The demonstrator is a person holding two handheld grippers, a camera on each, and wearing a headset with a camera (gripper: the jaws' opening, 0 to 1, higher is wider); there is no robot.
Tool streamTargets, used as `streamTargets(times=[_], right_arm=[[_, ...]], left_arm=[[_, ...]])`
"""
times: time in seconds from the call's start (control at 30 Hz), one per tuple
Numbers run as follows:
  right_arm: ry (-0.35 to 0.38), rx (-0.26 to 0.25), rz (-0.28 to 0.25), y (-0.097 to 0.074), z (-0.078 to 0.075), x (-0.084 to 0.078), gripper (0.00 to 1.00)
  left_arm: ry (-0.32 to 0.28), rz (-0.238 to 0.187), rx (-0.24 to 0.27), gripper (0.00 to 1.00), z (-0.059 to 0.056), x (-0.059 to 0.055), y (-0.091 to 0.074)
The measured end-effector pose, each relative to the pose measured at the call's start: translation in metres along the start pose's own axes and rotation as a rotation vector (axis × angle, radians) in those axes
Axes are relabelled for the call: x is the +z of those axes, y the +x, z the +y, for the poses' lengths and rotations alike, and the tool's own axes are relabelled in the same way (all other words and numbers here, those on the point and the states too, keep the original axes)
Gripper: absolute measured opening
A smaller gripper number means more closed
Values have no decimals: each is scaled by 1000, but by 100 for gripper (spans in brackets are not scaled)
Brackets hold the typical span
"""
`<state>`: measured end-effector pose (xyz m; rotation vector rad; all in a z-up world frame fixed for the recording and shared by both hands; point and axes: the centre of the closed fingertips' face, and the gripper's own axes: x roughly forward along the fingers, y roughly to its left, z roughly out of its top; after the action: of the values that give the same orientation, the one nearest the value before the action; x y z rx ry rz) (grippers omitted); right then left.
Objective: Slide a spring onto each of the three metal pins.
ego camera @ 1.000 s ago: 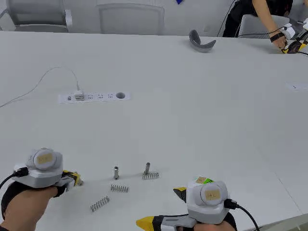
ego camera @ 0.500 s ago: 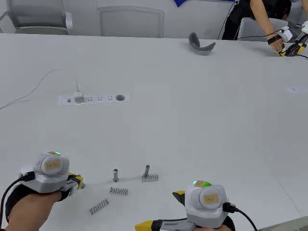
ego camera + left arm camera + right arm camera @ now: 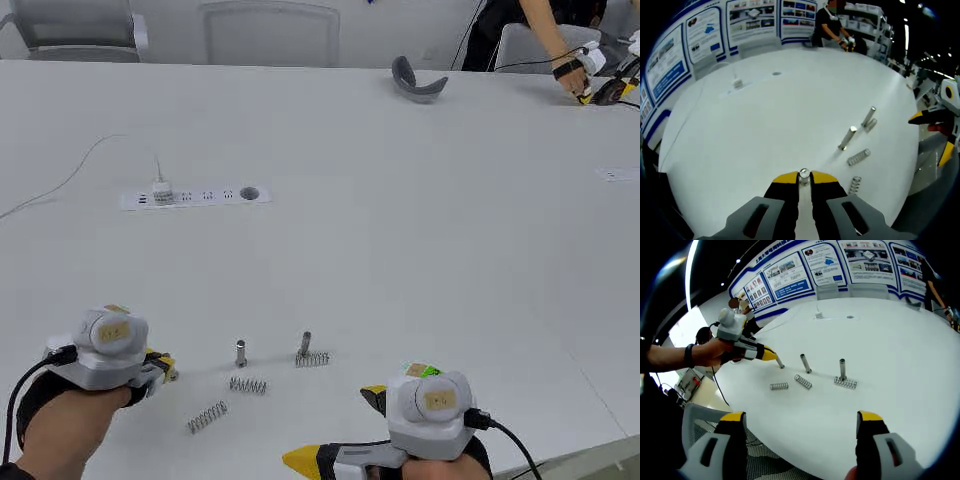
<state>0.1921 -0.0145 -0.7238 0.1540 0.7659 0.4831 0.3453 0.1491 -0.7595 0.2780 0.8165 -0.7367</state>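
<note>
My left gripper (image 3: 168, 373) is at the lower left, shut on a short metal pin (image 3: 803, 176) that stands on end on the white table (image 3: 400, 250). Two more pins stand upright to its right, one (image 3: 241, 352) nearer and one (image 3: 305, 345) farther. A spring (image 3: 312, 359) lies at the foot of the farther pin. Another spring (image 3: 248, 385) and a third (image 3: 207, 417) lie loose in front of the pins. My right gripper (image 3: 336, 430) is open near the table's front edge, its jaws wide apart and pointing towards the pins (image 3: 804, 363) with nothing between them.
A white power strip (image 3: 195, 197) with a plugged-in cable lies at the middle left. A grey curved object (image 3: 415, 85) sits at the far side. Another person's hands (image 3: 585, 80) work with grippers at the far right corner. Chairs stand behind the table.
The head camera has shifted a little. Both grippers, the pins and the springs keep about the same places.
</note>
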Motion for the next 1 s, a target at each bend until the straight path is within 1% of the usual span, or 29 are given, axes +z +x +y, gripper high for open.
streamTargets(times=[0.1,0.27,0.33,0.4,0.47,0.6,0.77,0.83,1.0], right_arm=[[2,-1,0,0,0,0,92],[5,-2,-2,0,0,-1,92],[13,-2,-6,0,-1,-1,92],[24,-1,-18,-1,0,1,92],[26,0,-22,-1,-1,2,92],[25,0,-22,-1,-1,2,92],[22,3,-17,0,0,1,92],[22,4,-14,1,1,0,92],[19,7,-12,1,2,-1,92]], left_arm=[[-1,4,-6,8,0,0,1],[18,6,-9,8,-1,0,0],[0,7,-23,8,-1,-1,0],[-8,4,-22,9,0,-1,0],[-11,10,-25,9,0,-3,-1],[-27,10,-30,13,0,-4,-3],[-38,-2,-42,18,0,-3,-4],[-66,-11,-50,21,0,-2,-6],[-64,-10,-56,27,-2,-4,-9]])
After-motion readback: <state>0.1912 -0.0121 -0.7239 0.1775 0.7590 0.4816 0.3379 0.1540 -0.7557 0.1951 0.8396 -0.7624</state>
